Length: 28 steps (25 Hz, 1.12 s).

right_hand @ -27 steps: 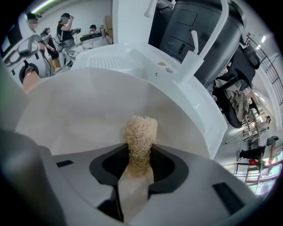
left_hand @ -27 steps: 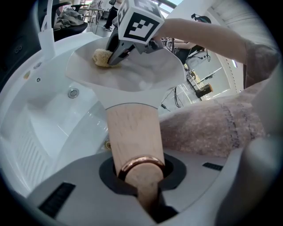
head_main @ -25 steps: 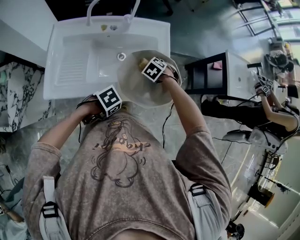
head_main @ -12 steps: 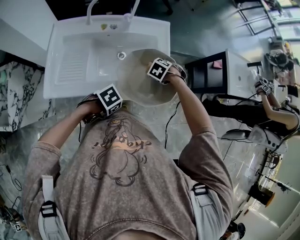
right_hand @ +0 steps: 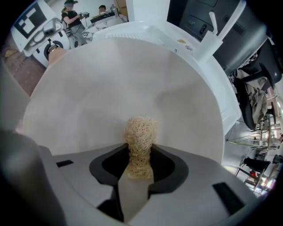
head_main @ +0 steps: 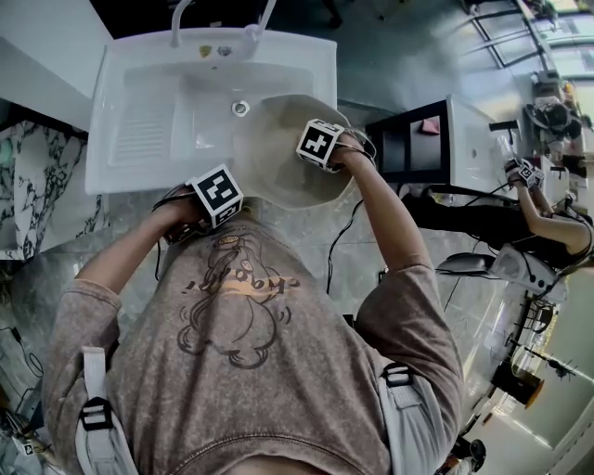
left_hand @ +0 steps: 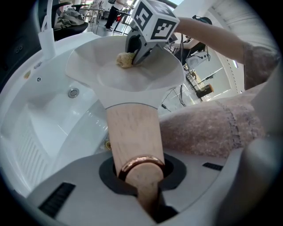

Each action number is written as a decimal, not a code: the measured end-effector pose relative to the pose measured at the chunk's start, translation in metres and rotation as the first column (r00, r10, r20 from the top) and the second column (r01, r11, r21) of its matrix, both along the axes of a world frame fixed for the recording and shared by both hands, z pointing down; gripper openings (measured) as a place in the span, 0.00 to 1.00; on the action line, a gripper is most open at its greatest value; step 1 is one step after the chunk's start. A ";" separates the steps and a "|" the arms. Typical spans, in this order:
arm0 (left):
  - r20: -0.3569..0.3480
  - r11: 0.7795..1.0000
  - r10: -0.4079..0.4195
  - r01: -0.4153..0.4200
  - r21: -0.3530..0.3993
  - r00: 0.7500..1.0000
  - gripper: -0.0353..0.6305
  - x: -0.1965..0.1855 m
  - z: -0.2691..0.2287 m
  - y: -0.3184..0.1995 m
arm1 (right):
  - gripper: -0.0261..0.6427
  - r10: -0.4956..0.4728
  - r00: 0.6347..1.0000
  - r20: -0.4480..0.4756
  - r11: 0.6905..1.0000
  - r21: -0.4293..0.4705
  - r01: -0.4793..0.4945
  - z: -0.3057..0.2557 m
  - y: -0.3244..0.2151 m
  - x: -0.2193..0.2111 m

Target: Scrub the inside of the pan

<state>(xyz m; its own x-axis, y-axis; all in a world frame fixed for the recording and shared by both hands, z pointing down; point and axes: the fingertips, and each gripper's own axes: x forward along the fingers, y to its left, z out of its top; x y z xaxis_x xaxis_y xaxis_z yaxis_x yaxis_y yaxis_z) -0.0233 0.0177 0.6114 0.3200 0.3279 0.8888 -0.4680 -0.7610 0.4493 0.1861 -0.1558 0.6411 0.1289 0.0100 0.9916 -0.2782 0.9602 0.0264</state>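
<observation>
A cream-white pan (head_main: pixel 278 153) is held tilted over the right half of the sink. Its pale wooden handle (left_hand: pixel 132 137) with a copper ring runs back into my left gripper (left_hand: pixel 141 185), which is shut on it. My right gripper (head_main: pixel 320 144) is inside the pan on its right side, shut on a tan scrubbing pad (right_hand: pixel 139 141). The pad's tip rests against the pan's inner wall (right_hand: pixel 124 84). In the left gripper view the pad (left_hand: pixel 125 59) shows against the pan's far inner wall under the right gripper's marker cube (left_hand: pixel 154 20).
The white sink (head_main: pixel 148 121) has a ribbed drainboard at left, a drain (head_main: pixel 240 109) and a tap (head_main: pixel 186 19) at the back. A black stand (head_main: pixel 408 148) is to the right. Another person (head_main: pixel 538 213) works at the far right.
My right gripper has slid the pad to the right and slightly nearer across the pan's inside. The left gripper and the pan have stayed put.
</observation>
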 end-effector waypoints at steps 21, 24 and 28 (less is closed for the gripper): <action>0.005 1.000 0.001 -0.001 -0.003 1.000 0.14 0.002 0.000 0.001 | 0.27 -0.035 0.993 0.116 0.976 -0.211 0.059 -0.008 0.079 -0.025; 0.005 1.000 0.000 0.000 -0.005 1.000 0.14 0.002 -0.001 0.001 | 0.27 -0.039 0.989 0.140 0.971 -0.227 0.070 -0.010 0.087 -0.034; 0.008 1.000 -0.001 0.001 -0.009 1.000 0.14 0.003 -0.002 0.001 | 0.27 -0.028 0.981 0.191 0.964 -0.256 0.078 -0.012 0.095 -0.048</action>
<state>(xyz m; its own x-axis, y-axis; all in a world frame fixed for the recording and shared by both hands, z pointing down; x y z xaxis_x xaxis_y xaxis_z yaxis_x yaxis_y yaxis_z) -0.0203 0.0184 0.6091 0.3130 0.3354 0.8886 -0.4727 -0.7564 0.4521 0.1385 -0.0607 0.6292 -0.0480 0.2700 0.9617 -0.2029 0.9401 -0.2740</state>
